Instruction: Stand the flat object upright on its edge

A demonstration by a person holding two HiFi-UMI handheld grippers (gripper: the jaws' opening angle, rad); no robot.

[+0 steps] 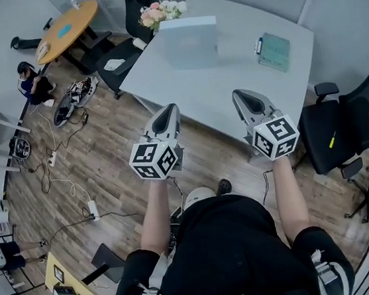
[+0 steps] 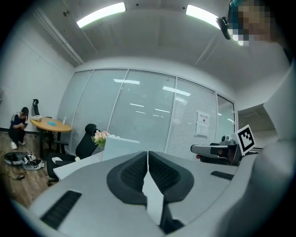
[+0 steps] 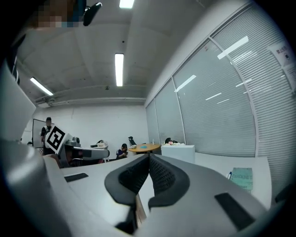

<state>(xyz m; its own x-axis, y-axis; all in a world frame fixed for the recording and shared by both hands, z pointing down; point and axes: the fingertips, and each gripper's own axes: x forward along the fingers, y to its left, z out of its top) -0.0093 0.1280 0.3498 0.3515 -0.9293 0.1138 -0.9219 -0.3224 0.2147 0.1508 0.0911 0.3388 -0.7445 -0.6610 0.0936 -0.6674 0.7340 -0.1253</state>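
The person is standing at the near edge of the grey bench (image 1: 217,86) and is holding both tongs out in front of the body, above that edge. The left tongs (image 1: 165,112) are closed, with the two pads meeting and nothing between them. The right tongs (image 1: 245,96) are closed and empty in the same way.

The green book (image 1: 273,51) is lying flat on its cover near the far right corner of the bench, with a pen (image 1: 259,45) just beside its left side. It is not standing on its edge now. It is well apart from both tongs, so neither of them is reaching it. The right tongs are on its side of the bench, probably because that arm has the shorter way to it.

A pale box (image 1: 190,42) is standing upright farther left, with flowers (image 1: 162,11) behind it, apart from the book.
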